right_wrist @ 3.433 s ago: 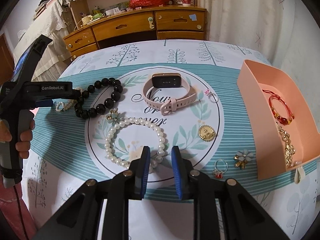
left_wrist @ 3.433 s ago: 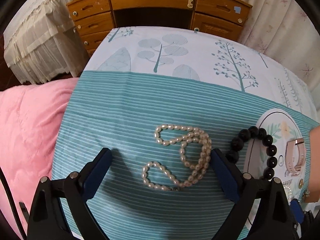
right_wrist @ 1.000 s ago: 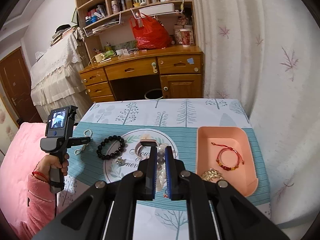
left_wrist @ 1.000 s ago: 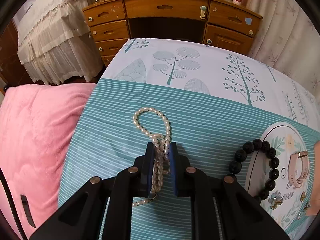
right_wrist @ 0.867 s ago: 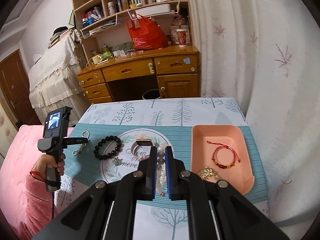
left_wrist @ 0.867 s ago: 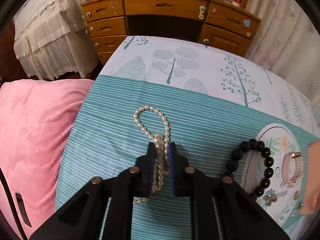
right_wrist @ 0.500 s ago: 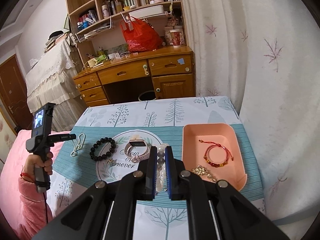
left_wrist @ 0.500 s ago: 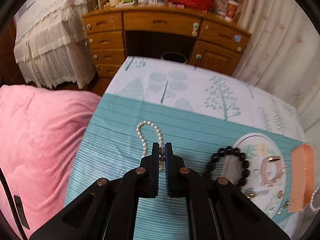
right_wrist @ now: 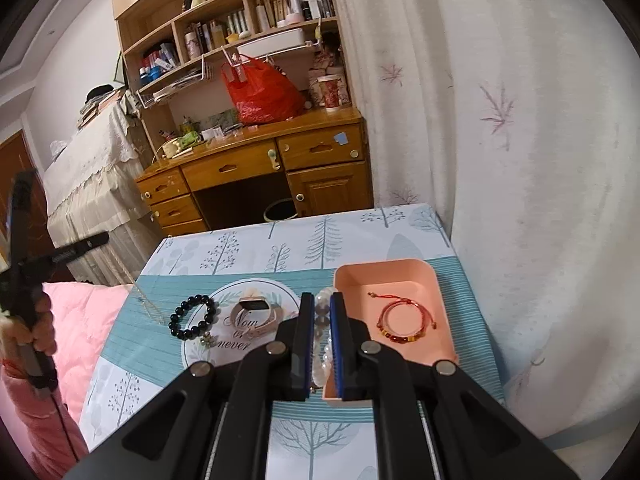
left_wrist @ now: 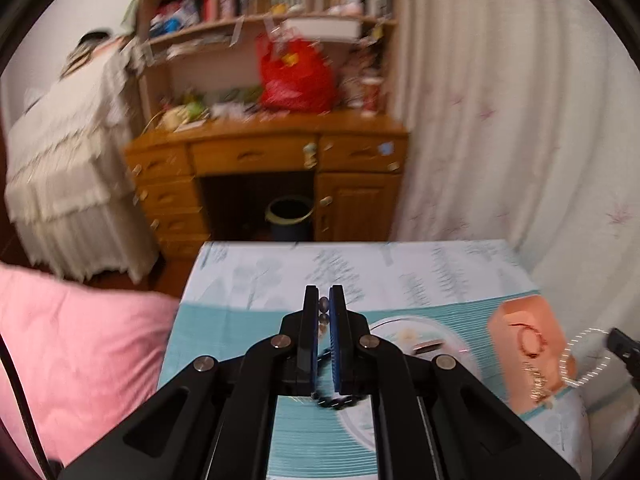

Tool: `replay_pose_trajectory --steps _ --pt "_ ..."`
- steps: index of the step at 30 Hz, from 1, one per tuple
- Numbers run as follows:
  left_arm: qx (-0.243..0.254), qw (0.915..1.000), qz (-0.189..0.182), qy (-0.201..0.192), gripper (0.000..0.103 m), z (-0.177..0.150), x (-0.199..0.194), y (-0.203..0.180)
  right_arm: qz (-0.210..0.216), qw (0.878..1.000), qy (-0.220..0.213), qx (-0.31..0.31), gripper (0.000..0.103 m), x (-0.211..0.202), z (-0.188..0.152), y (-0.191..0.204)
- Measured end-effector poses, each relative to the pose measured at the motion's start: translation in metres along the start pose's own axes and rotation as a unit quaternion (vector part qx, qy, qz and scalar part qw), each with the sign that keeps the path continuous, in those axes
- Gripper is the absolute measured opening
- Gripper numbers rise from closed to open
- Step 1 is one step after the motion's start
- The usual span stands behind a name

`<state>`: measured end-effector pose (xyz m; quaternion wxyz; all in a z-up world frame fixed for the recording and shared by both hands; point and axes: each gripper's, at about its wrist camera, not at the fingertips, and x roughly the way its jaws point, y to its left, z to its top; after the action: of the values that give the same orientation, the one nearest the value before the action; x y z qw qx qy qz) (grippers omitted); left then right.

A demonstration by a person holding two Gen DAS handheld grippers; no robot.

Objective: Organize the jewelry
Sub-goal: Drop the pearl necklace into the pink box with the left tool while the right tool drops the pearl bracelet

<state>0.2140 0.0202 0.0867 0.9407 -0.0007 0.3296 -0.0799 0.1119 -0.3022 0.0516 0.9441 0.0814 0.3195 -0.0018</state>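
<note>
My left gripper (left_wrist: 324, 306) is shut on the long pearl necklace (left_wrist: 323, 312), raised high above the table; in the right wrist view the necklace (right_wrist: 138, 292) hangs as a thin strand from it at the left. My right gripper (right_wrist: 321, 310) is shut on the white pearl bracelet (right_wrist: 324, 344), held beside the left wall of the pink tray (right_wrist: 400, 272). The tray holds a red cord bracelet (right_wrist: 404, 320). A black bead bracelet (right_wrist: 192, 318) and a pink watch (right_wrist: 256, 314) lie on the round mat.
A wooden desk (right_wrist: 256, 172) with a bin (right_wrist: 280, 210) under it stands beyond the table. A pink quilt (left_wrist: 72, 352) lies left of the table. A curtain (right_wrist: 500, 140) hangs at the right. In the left wrist view the tray (left_wrist: 528, 352) sits at the right.
My left gripper has lifted the pearl necklace off the cloth and swung right, toward the tray. My right gripper with the pearl bracelet has come nearer the tray's left wall.
</note>
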Motion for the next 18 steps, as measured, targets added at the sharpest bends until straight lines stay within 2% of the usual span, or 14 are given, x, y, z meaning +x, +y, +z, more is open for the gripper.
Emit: replay_pose_trajectory --steps 4,7,10,18 --pt "0.038 0.9980 -0.047 -0.018 0.003 0.011 -0.021 -0.037 0.007 1.000 -0.002 0.007 0.007 -0.001 0.001 -0.008" --pt "0.071 0.9922 -0.100 -0.024 0.003 0.016 -0.032 -0.073 0.006 1.000 0.003 0.011 0.008 0.001 0.000 -0.013" --pt "0.103 0.9850 -0.137 -0.022 0.003 0.015 -0.036 -0.111 0.005 1.000 0.008 0.017 0.008 0.002 -0.001 -0.019" --pt "0.158 0.9709 -0.180 -0.004 0.003 0.005 -0.024 -0.194 0.004 0.999 0.007 0.041 0.008 -0.003 -0.001 -0.041"
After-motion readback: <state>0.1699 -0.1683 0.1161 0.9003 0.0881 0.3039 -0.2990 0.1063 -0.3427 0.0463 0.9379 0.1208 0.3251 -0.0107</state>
